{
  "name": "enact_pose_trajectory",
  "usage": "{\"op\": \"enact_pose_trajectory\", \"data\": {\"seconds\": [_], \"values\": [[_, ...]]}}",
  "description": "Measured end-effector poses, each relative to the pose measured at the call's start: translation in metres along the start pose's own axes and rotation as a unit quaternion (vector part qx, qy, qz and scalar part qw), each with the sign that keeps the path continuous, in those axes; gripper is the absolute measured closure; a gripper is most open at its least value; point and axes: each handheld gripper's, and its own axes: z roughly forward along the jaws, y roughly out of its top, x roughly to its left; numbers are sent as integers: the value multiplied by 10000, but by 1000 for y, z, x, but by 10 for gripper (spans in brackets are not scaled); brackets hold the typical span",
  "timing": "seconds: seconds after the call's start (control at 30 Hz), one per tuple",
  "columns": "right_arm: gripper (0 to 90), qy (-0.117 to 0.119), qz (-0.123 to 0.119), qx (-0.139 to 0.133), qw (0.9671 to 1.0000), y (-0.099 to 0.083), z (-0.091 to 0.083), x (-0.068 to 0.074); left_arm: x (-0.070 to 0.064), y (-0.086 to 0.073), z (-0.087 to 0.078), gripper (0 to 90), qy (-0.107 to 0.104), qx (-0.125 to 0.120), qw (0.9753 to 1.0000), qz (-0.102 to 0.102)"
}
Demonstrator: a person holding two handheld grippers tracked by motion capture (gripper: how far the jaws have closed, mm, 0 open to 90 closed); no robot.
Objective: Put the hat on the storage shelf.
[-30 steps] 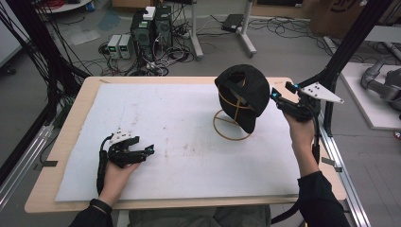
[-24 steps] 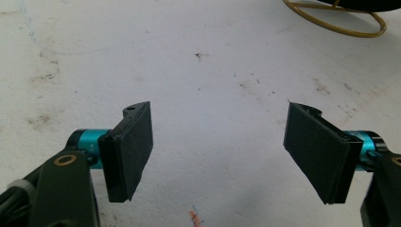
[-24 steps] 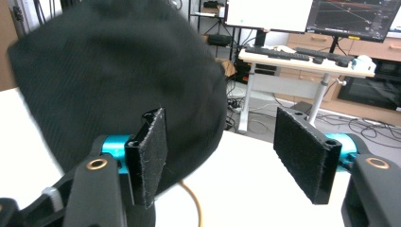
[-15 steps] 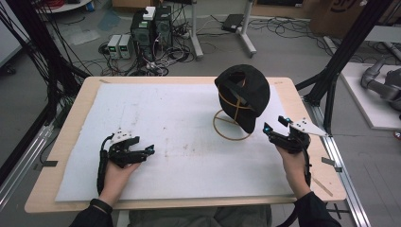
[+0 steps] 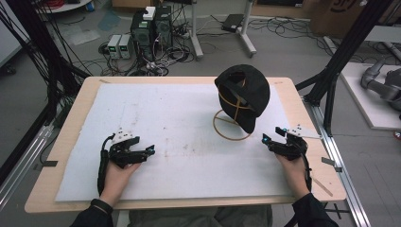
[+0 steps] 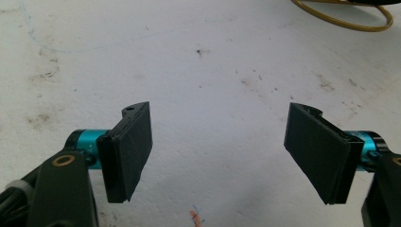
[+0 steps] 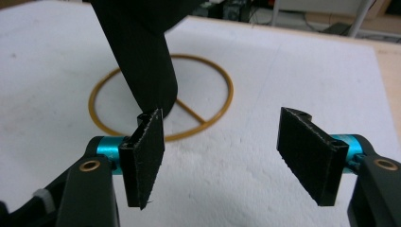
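On top of the wooden table (image 5: 71,113) lies a big white mat (image 5: 179,118) with small dirty spots. From above, the black cap (image 5: 246,94) sits at about 1 o'clock on the mat. It hangs on a thin gold wire stand (image 5: 231,124) with a round ring at the bottom, and the brim points down toward the ring.

The left gripper (image 5: 142,152) is at about 8 o'clock on the mat. The person's left hand (image 5: 118,172) holds it low over the mat, with the arm coming in from the bottom edge. It points to the right. Its two black jaws are spread wide apart with nothing between them, and in the left gripper view they sit over bare mat, with a bit of the gold ring far off at 1 o'clock.

The right gripper (image 5: 273,137) is at about 4 o'clock, close to the stand but not touching it. The right hand (image 5: 293,165) holds it low, pointing up and left toward the cap. Its jaws are wide apart too, holding nothing. In the right gripper view, the brim hangs down just past the left jaw.
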Motion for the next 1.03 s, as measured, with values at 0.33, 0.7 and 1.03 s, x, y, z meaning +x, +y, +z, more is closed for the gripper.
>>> {"op": "enact_pose_trajectory", "data": {"seconds": [0.33, 0.7, 1.03], "values": [[321, -30, 235, 164, 9996, -8, 0, -9, 0, 1, 2, 243, 44, 94, 9999, -20], [322, -7, 152, 181, 9997, -8, 2, -7, -1, 1, 3, 244, 46, 119, 9999, -27], [322, -2, 50, 232, 9997, -9, 5, -6, -1, 1, 3, 245, 26, 148, 9999, 9]]}}
